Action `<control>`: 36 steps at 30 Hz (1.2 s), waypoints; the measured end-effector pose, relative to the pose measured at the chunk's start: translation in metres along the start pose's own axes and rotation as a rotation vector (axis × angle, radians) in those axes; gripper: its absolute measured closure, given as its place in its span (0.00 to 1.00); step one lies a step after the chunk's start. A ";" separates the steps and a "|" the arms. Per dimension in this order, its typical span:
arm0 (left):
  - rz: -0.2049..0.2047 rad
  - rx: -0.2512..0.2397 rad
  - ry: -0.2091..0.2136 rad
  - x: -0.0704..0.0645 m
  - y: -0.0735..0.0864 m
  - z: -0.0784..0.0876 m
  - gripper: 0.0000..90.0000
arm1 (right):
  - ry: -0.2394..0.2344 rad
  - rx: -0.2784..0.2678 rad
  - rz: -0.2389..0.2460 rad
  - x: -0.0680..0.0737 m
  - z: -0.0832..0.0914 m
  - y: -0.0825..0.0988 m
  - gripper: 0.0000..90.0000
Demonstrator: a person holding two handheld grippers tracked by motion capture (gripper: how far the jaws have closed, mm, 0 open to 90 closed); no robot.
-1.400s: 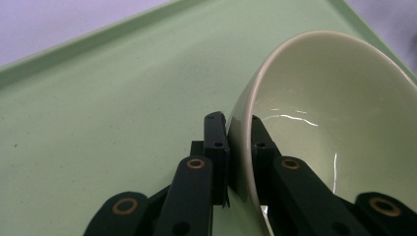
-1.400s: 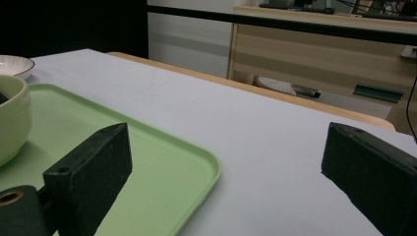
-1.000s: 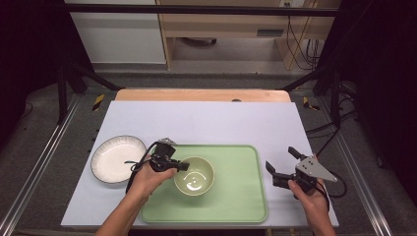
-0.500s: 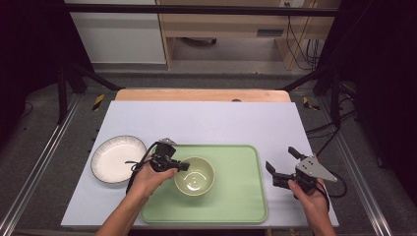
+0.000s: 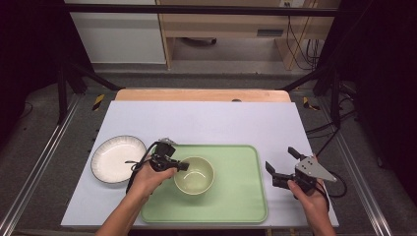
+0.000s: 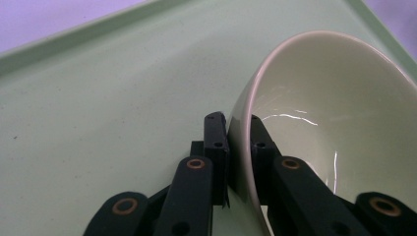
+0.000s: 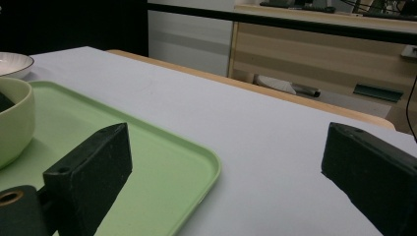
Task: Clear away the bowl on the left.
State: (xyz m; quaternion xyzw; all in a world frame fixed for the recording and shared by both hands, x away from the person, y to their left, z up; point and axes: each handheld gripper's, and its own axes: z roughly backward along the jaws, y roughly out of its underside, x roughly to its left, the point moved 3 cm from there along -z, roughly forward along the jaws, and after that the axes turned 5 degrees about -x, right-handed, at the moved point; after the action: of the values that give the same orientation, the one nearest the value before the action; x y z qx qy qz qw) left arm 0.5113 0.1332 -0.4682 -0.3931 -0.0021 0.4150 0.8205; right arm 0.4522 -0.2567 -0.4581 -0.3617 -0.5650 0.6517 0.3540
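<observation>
Pale-green bowl [image 5: 194, 175] sits on the green tray [image 5: 241, 196] on the bench, its near rim pinched between the left gripper [image 5: 178, 166] jaws. Beside the tray, the right gripper [image 5: 282, 162] jaws gape wide, holding nothing.

I can read no writing, label, brand, number or sign anywhere around me here.
</observation>
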 end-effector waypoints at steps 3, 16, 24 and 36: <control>0.003 0.006 0.000 0.001 0.000 -0.001 0.92 | 0.000 -0.001 0.001 0.000 0.000 0.000 0.06; 0.019 0.007 0.005 0.001 0.000 -0.002 0.92 | 0.000 -0.003 0.000 0.000 0.000 -0.001 0.06; 0.003 0.014 0.000 0.001 0.000 -0.001 0.92 | 0.000 -0.002 0.000 0.000 0.000 -0.001 0.06; -0.086 -0.073 -0.021 -0.002 0.000 0.013 0.47 | -0.001 0.001 -0.004 0.000 0.000 0.000 0.06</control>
State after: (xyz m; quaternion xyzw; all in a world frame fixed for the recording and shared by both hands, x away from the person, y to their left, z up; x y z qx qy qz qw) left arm 0.5061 0.1404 -0.4582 -0.4182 -0.0428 0.3828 0.8226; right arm 0.4520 -0.2566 -0.4578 -0.3599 -0.5658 0.6514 0.3552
